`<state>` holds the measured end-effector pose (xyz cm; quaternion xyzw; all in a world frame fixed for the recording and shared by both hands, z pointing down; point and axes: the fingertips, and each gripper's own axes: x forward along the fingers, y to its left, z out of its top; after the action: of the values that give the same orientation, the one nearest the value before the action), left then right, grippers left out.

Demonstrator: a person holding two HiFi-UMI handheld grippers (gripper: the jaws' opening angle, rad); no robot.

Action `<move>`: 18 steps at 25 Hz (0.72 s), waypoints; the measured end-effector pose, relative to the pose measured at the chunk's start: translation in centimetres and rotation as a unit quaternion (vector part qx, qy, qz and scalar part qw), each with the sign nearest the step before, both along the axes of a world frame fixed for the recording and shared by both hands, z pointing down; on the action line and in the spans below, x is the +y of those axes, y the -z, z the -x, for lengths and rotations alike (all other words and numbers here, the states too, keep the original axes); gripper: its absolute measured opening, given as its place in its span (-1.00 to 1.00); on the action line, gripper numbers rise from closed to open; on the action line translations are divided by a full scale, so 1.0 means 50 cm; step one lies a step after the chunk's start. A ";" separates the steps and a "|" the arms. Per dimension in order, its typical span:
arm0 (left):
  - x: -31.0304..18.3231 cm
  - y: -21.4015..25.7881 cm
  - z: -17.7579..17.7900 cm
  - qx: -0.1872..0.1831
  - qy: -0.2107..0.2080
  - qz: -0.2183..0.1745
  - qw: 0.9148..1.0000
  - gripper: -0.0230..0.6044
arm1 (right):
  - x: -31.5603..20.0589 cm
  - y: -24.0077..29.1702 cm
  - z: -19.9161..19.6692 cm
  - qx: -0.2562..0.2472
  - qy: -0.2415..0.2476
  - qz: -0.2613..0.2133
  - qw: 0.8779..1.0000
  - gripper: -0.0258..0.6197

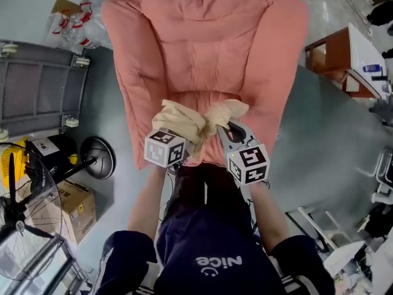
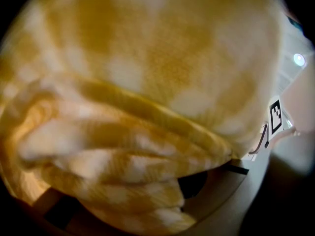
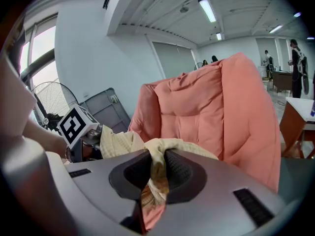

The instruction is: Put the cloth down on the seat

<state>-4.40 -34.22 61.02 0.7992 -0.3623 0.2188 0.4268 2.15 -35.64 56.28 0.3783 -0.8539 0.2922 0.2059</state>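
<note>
A cream and yellow checked cloth (image 1: 195, 120) hangs bunched between my two grippers, just above the front of the pink armchair's seat (image 1: 202, 97). My left gripper (image 1: 178, 141) is shut on the cloth's left part; in the left gripper view the cloth (image 2: 138, 107) fills nearly the whole picture and hides the jaws. My right gripper (image 1: 228, 131) is shut on the cloth's right end. In the right gripper view a fold of cloth (image 3: 155, 171) is pinched between the ribbed pads (image 3: 178, 170), with the armchair (image 3: 206, 112) behind.
A grey cart (image 1: 37, 91) stands left of the armchair, with a round fan base (image 1: 98, 157), a fan (image 1: 24, 208) and a cardboard box (image 1: 77, 208) nearer me. A wooden desk (image 1: 344, 63) is at the right. People stand far back in the right gripper view.
</note>
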 end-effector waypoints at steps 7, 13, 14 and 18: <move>-0.041 -0.137 -0.003 -0.010 -0.012 0.027 1.000 -0.84 | -0.046 -0.149 -0.004 0.011 -0.031 0.045 0.998 -0.69; -0.044 -0.238 -0.020 -0.021 -0.033 0.051 0.998 -0.84 | -0.048 -0.276 -0.030 0.021 -0.064 0.082 0.994 -0.69; -0.044 -0.260 -0.018 -0.023 -0.039 0.055 0.997 -0.84 | -0.048 -0.299 -0.030 0.023 -0.068 0.088 0.994 -0.69; -0.033 -0.324 -0.003 -0.028 -0.059 0.071 0.995 -0.84 | -0.037 -0.365 -0.018 0.030 -0.076 0.105 0.991 -0.69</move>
<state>-4.27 -35.85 77.24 0.7805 -0.3101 0.2909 0.4584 3.04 -37.51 74.53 0.4274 -0.7807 0.3832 0.2470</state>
